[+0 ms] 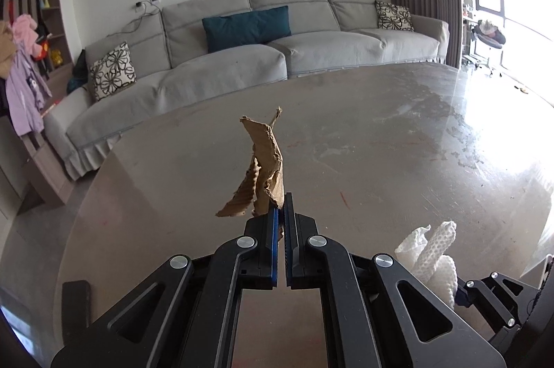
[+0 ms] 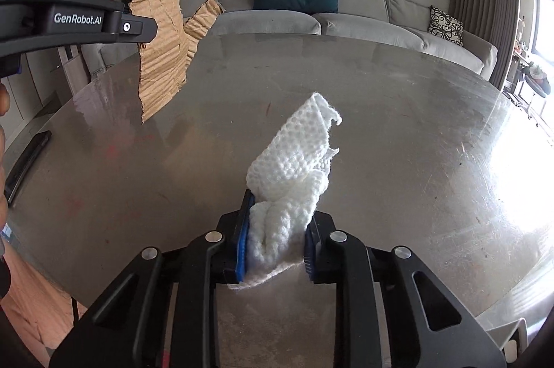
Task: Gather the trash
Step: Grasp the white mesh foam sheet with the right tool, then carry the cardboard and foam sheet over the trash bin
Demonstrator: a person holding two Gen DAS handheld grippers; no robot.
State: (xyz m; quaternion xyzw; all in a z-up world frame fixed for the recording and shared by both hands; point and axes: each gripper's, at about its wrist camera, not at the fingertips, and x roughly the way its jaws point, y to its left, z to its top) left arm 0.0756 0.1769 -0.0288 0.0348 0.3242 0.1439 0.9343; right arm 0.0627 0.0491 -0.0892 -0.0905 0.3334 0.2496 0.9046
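Left wrist view: the left gripper (image 1: 281, 212) is closed to a narrow slit on a torn cardboard scrap (image 1: 261, 172), which is held upright above the grey table (image 1: 363, 143). A white textured paper towel (image 1: 438, 255) is seen at lower right, beside the right gripper (image 1: 491, 292). A grey sofa (image 1: 242, 63) is set behind the table.

Right wrist view: the paper towel is clamped between the blue pads (image 2: 242, 240) above the table. The cardboard scrap is held at upper left. A dark phone (image 2: 27, 160) lies at the table's left edge.

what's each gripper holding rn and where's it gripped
The left gripper pinches a torn cardboard scrap by its lower edge. The right gripper clamps a white paper towel around its bunched lower end.
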